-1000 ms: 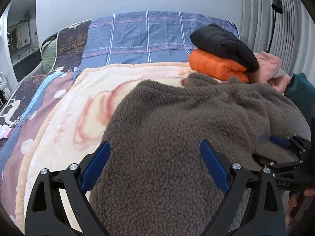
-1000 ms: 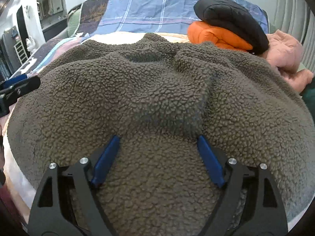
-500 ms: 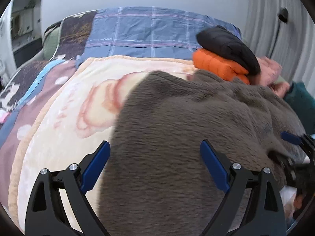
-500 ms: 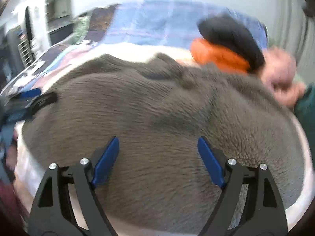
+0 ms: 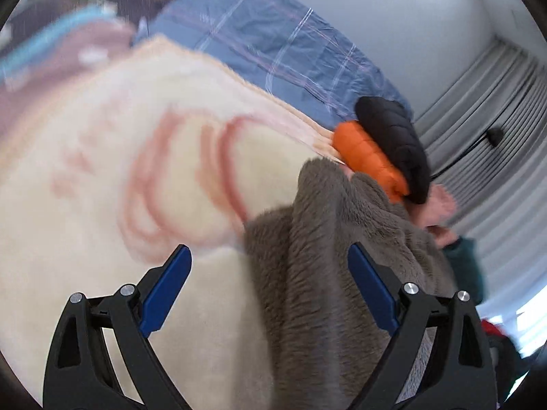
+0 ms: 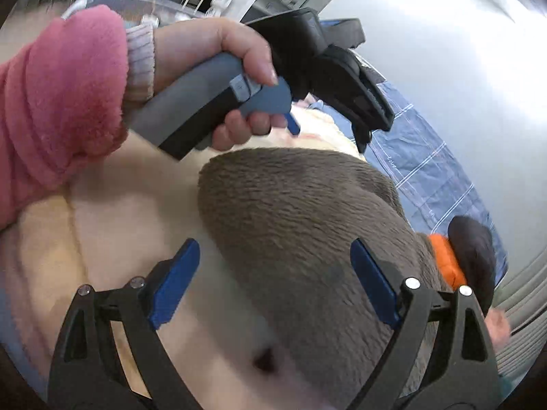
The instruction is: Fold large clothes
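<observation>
A grey fleece garment (image 5: pixel 328 273) lies bunched on a cream blanket (image 5: pixel 102 188) on the bed. It also shows in the right wrist view (image 6: pixel 301 225). My left gripper (image 5: pixel 270 283) is open, held above the garment's left edge, with nothing between its blue pads. My right gripper (image 6: pixel 273 273) is open above the garment and holds nothing. The right wrist view shows the other gripper (image 6: pixel 338 78) lifted, held by a hand in a pink sleeve (image 6: pixel 58 102). Both views are tilted and blurred.
A folded orange jacket (image 5: pixel 369 157) with a black one (image 5: pixel 396 143) on top lies beyond the fleece, with pink (image 5: pixel 441 205) and teal (image 5: pixel 468 266) clothes beside them. A blue plaid cover (image 5: pixel 273 48) lies at the head of the bed. Curtains (image 5: pixel 478 102) hang at right.
Both grippers have lifted off the fleece and swung and tilted. The fleece now looks narrower and bunched to the right, with more cream blanket bare on the left.
</observation>
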Motion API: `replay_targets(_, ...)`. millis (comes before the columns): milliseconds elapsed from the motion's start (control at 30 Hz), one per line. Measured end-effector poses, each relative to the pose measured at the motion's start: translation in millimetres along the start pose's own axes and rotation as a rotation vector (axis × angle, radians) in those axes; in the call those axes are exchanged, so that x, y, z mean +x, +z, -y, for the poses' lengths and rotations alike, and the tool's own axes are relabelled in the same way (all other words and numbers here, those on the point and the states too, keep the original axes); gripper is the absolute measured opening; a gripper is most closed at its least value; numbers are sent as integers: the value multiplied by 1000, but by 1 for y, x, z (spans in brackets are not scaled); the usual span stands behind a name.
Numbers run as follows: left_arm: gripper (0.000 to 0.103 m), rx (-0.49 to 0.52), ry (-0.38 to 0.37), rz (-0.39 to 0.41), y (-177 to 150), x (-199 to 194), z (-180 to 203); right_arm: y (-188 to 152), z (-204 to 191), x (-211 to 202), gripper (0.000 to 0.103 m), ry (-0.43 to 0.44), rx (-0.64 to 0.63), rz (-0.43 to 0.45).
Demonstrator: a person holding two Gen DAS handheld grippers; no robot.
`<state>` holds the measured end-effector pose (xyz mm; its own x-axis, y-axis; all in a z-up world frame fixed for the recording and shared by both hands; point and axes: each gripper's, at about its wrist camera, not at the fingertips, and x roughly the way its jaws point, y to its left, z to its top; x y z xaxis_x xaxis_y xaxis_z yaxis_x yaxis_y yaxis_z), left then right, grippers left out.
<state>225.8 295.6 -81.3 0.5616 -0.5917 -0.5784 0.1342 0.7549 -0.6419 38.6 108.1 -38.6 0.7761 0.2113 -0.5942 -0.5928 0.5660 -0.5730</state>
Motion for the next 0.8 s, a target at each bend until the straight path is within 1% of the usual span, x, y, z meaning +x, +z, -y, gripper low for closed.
replay_targets(33, 93, -24, -9, -10, -3, 5, -9, 1, -4, 5, 91, -25, -25, -5)
replay_targets(67, 93, -45, 2, -23, -6, 12, -20, 3, -10, 11, 90, -64, -58, -10)
replay_targets(100, 93, -34, -7, -25, -6, 15, -24, 6, -14, 17, 89, -91, -81, -17)
replay_targets(133, 93, -19, -31, -25, -7, 13, -24, 8, -16, 21, 89, -102, -91, -25)
replay_targets(200, 93, -10, -95, -24, -6, 8, -23, 13, -16, 27, 88, -113, -85, -31)
replay_targets(267, 95, -30, -166, -18, -7, 7, -25, 16, -17, 29, 81, -115, -88, -35)
replay_targets(300, 95, -37, -182, -19, -7, 7, -24, 21, -21, 31, 78, -112, -88, -39)
replay_targets(367, 97, -67, -244, -18, -6, 8, -23, 22, -18, 35, 69, -99, -82, -44)
replay_targets(400, 98, -89, -306, -24, -4, 9, -21, 22, -16, 38, 68, -94, -74, -45)
replay_targets(433, 98, -99, -344, -34, -1, 11, -19, 24, -15, 42, 66, -89, -68, -46)
replay_targets(467, 99, -101, -366, -53, 2, 15, -16, 24, -13, 43, 64, -81, -58, -49)
replay_targets(500, 99, -85, -343, -102, 5, 27, -9, 26, -13, 43, 62, -75, -47, -48)
replay_targets(533, 99, -49, -282, -164, 7, 43, -1, 26, -11, 43, 59, -68, -32, -47)
replay_targets(567, 99, -14, -241, -207, 7, 53, 5, 26, -5, 43, 56, -54, -10, -45)
replay_targets(600, 99, 62, -185, -256, 6, 67, 16, 27, -3, 43, 56, -45, 8, -43)
replay_targets(633, 99, 96, -167, -266, 6, 73, 22, 30, 0, 45, 54, -36, 26, -40)
replay_targets(667, 99, 131, -166, -276, 8, 79, 30, 31, 5, 45, 50, -21, 52, -38)
replay_targets(700, 99, 127, -177, -278, 9, 82, 31, 30, 10, 46, 47, -7, 74, -35)
replay_targets(733, 88, 104, -194, -277, 11, 85, 32, 31, 18, 45, 41, 15, 111, -30)
replay_targets(767, 62, 89, -206, -279, 12, 87, 33, 32, 26, 41, 37, 42, 159, -22)
replay_targets(800, 54, 60, -218, -281, 12, 88, 35, 33, 34, 36, 35, 59, 199, -15)
